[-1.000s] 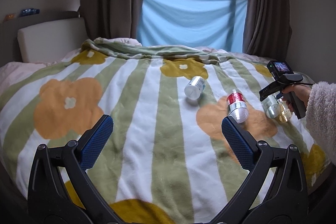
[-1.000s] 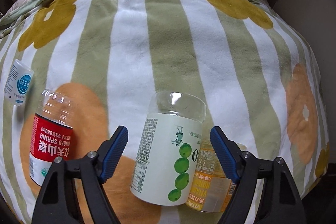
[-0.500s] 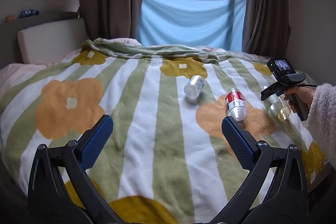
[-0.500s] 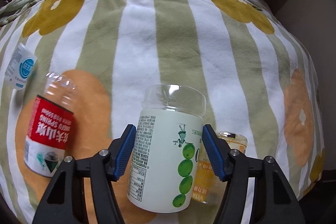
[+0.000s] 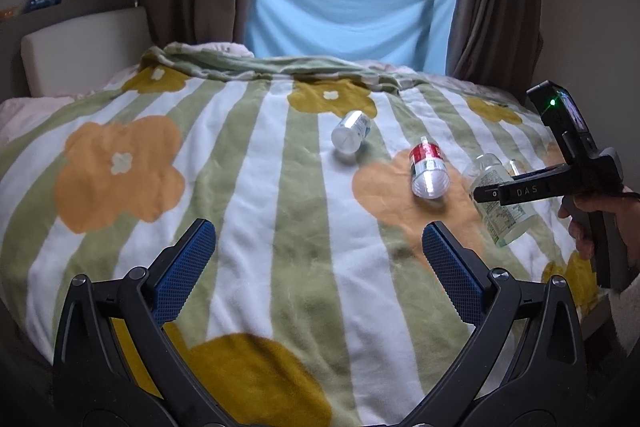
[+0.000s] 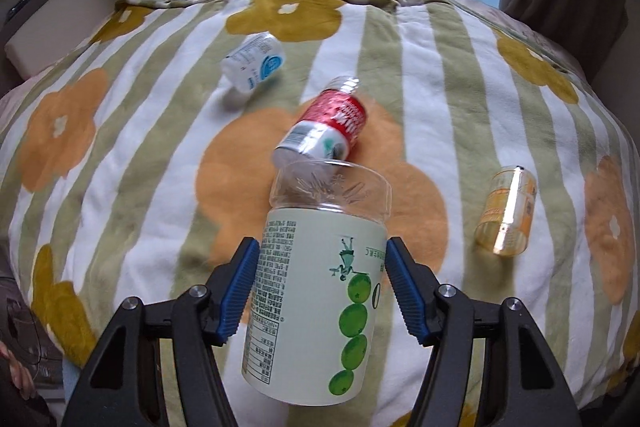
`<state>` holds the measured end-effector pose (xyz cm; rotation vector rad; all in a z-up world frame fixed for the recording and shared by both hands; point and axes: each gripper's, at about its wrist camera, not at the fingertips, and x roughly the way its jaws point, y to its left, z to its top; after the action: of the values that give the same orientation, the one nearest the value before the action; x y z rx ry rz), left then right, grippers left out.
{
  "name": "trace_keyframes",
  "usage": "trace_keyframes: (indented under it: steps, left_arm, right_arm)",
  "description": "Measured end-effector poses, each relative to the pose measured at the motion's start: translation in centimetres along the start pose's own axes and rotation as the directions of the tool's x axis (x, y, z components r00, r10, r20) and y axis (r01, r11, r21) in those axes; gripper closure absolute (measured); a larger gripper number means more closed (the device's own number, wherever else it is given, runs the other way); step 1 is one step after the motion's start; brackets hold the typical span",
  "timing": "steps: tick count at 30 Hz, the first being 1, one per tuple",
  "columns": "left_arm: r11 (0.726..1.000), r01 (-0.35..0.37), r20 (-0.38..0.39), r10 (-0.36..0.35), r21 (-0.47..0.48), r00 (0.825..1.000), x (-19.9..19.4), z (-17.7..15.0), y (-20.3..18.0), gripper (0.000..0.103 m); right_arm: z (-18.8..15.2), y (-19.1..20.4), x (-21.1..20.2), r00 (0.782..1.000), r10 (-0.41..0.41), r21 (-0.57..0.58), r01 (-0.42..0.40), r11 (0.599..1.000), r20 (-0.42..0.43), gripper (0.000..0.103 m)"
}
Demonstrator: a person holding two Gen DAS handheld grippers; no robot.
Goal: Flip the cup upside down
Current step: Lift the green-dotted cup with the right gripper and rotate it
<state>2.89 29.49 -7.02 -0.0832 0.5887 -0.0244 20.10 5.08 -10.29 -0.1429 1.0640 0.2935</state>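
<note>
My right gripper [image 6: 322, 285] is shut on the green-label cup [image 6: 316, 291], a clear plastic cup with a pale label showing green fruit. It holds the cup lifted off the blanket, tilted, its clear closed end pointing away from me. In the left wrist view the same cup [image 5: 500, 203] hangs in the right gripper [image 5: 504, 193] at the far right. My left gripper [image 5: 318, 263] is open and empty, low over the near part of the bed.
A red-label cup [image 6: 328, 127] lies on its side on an orange flower. A white and blue cup [image 6: 256, 65] lies farther back left. A small orange cup [image 6: 506, 213] lies to the right. The striped flower blanket [image 6: 120, 187] covers the bed; curtains and window behind.
My right gripper closed on the green-label cup and lifted it off the blanket, pulling back and up. The orange cup stays behind on the bed. The left gripper barely moved.
</note>
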Motion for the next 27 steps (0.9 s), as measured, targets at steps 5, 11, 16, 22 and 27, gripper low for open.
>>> trace_keyframes:
  steps: [5, 11, 16, 22, 27]
  left_arm:
    - [0.999, -0.029, -0.085, 0.030, 0.014, 0.996, 0.5, -1.5, 0.1, 0.000]
    - [0.999, -0.039, -0.128, 0.041, 0.014, 0.991, 0.4, -2.2, 0.7, 0.000]
    - [1.000, -0.027, -0.168, 0.027, 0.002, 0.985, 1.0, -2.3, 0.7, 0.000]
    - [1.000, -0.017, -0.189, 0.018, 0.009, 0.982, 1.2, -2.1, 0.0, 0.000]
    - [1.000, -0.016, -0.205, 0.018, 0.015, 0.979, 1.3, -1.8, -0.8, 0.000]
  right_arm:
    - [-2.0, 3.0, 1.2, 0.999, 0.038, -0.045, -0.039, 0.998, -0.024, 0.043]
    - [-3.2, 4.0, 3.1, 0.996, 0.053, -0.039, -0.056, 0.998, -0.071, 0.043]
    - [-3.6, 4.5, 4.6, 0.993, 0.035, -0.050, -0.040, 0.998, -0.110, 0.043]
    - [-3.8, 4.1, 5.6, 0.990, 0.053, -0.018, -0.056, 0.998, -0.133, 0.043]
    - [-3.9, 3.7, 5.6, 0.983, 0.128, 0.015, -0.127, 0.992, -0.132, 0.041]
